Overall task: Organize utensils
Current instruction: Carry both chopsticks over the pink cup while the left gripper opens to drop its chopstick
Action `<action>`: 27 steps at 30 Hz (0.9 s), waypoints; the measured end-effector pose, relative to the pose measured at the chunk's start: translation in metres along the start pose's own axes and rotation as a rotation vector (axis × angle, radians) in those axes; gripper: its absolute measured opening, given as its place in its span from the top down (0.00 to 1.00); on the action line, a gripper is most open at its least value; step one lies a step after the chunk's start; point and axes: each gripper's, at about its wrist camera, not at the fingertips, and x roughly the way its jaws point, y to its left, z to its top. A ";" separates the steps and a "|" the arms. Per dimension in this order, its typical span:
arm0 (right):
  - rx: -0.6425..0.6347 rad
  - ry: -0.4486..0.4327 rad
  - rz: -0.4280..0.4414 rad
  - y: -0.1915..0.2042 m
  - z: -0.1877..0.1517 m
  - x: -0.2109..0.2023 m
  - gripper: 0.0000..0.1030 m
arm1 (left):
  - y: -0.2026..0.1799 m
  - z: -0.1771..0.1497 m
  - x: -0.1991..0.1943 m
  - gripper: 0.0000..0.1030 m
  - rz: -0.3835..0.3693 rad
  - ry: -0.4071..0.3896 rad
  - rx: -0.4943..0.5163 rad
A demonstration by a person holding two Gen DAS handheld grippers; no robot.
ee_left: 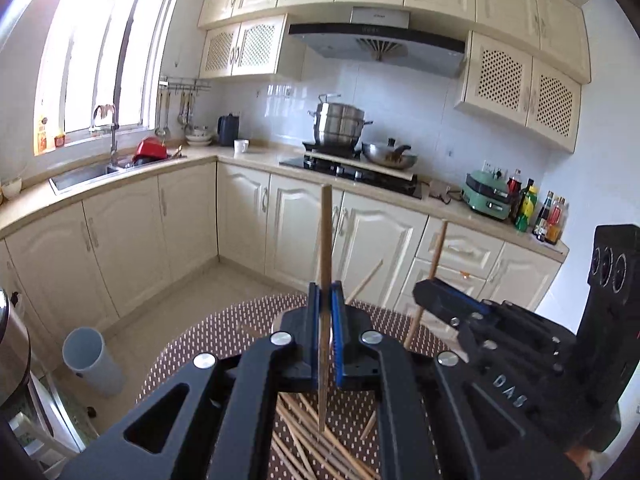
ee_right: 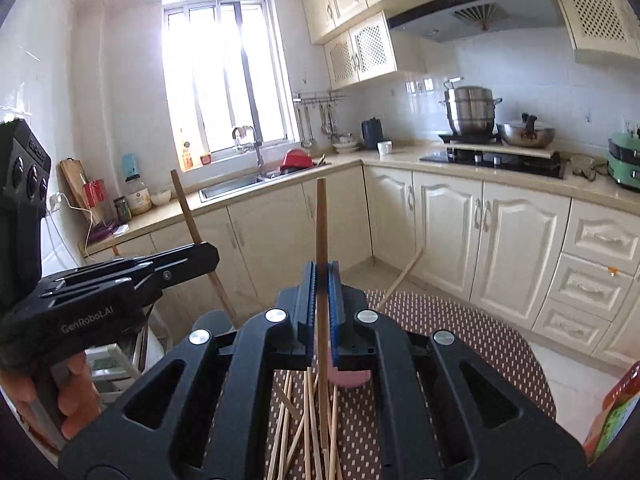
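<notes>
Kitchen w/ cream cupboards all round. Far ahead of both tongs: sink (ee_left: 86,174), stove (ee_left: 352,170) w/ a steel pot (ee_left: 338,124) and a wok (ee_left: 390,156). A grey bin (ee_left: 92,360) stands on the floor, left of the left tongs. A dotted mat (ee_right: 460,344) lies under both tongs, and a pile of chopsticks (ee_right: 308,432) lies on it right below them, crossing every which way. A pink cup (ee_right: 348,376) sits just below the right tongs. Nothing blocks the space in front.

Left tongs (ee_left: 325,300) are clenched on one chopstick (ee_left: 325,236). It stands nearly straight up, long way up-down, sticking out above and below the pads.

Right tongs (ee_right: 322,280) are clenched on another chopstick (ee_right: 321,220), also upright, top end high above the pads.

The two tongs are side by side, close but apart.
</notes>
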 end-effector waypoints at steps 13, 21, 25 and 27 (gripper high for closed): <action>-0.022 -0.163 -0.025 0.001 0.030 0.034 0.94 | 0.017 0.049 0.028 0.94 0.027 -0.115 -0.078; -0.015 -0.201 -0.027 -0.002 0.032 0.058 0.94 | 0.028 0.046 0.060 0.94 0.035 -0.096 -0.097; -0.023 -0.185 -0.029 -0.002 0.027 0.068 0.94 | 0.029 0.037 0.073 0.94 0.033 -0.070 -0.089; -0.028 -0.176 -0.034 -0.002 0.022 0.070 0.94 | 0.031 0.033 0.076 0.94 0.029 -0.060 -0.087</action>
